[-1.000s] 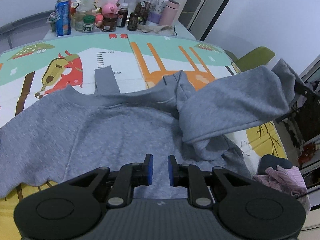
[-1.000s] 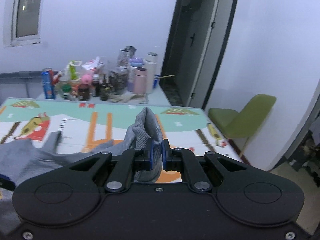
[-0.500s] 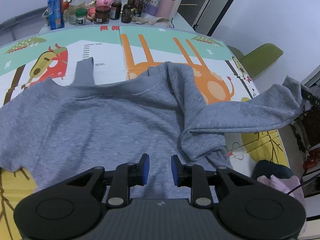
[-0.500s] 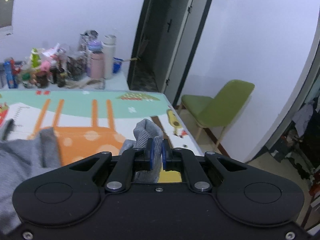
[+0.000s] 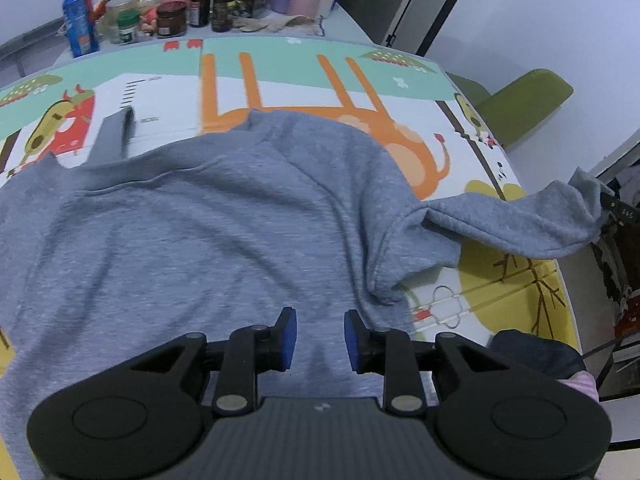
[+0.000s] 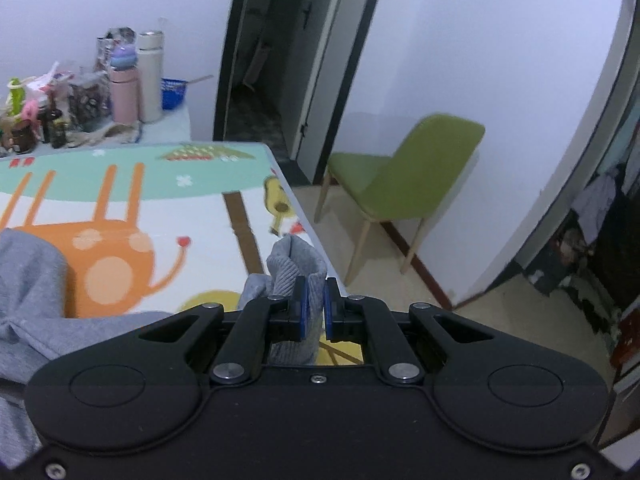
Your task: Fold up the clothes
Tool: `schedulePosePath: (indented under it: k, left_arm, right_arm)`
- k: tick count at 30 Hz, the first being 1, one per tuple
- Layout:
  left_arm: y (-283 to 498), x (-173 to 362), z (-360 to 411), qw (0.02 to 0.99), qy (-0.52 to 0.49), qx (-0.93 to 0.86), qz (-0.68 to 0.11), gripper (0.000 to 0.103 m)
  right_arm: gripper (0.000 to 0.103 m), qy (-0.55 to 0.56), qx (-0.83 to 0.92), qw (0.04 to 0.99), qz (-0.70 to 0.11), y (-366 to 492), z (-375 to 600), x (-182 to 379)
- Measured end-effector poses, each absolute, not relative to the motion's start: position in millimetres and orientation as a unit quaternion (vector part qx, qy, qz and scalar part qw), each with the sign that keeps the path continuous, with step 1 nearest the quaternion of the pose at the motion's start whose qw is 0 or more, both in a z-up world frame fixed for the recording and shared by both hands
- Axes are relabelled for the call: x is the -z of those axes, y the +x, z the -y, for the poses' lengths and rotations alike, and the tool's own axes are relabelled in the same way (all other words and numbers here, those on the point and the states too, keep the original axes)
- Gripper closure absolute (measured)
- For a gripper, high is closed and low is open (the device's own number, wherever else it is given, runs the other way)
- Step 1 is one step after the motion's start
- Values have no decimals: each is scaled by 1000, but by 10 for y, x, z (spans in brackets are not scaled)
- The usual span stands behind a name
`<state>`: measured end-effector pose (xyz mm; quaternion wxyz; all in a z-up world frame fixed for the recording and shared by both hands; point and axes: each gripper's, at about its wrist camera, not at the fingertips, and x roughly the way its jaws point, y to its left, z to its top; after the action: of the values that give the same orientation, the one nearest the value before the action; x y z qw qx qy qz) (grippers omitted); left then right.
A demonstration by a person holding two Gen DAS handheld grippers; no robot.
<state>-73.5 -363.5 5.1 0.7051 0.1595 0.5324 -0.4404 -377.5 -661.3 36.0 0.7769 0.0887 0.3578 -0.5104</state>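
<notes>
A grey sweatshirt (image 5: 208,232) lies spread on the colourful play mat (image 5: 304,68). My left gripper (image 5: 320,336) hovers open over the sweatshirt's lower body, nothing between its blue pads. The sweatshirt's right sleeve (image 5: 516,224) is stretched out toward the table's right edge, its cuff held up by the right gripper seen at the far right (image 5: 612,208). In the right wrist view my right gripper (image 6: 315,312) is shut on the ribbed sleeve cuff (image 6: 296,264), above the mat's right edge. The rest of the sweatshirt (image 6: 28,280) shows at the left.
Bottles, jars, a blue can (image 5: 80,20) and flasks (image 6: 126,92) crowd the table's far end. A green chair (image 6: 404,176) stands right of the table beside a dark doorway. Dark and pink clothes (image 5: 536,352) lie off the table's near right corner.
The right gripper has pulled the sleeve out from across the body to the right, past the mat's edge. The left gripper has opened wider and moved in over the sweatshirt.
</notes>
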Motion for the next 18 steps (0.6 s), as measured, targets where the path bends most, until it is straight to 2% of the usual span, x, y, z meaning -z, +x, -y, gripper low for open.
schedulePosePath:
  k: [8,18]
  left_arm:
    - [-985,2,3956,698,181,445,-531,66]
    - [-1147,74,4184,689,210,447,-530,61]
  right_arm:
    - [97,136,512,772,-352,-4287,7111,-98]
    - [97,174,557,725,-365,-4892,7575,242]
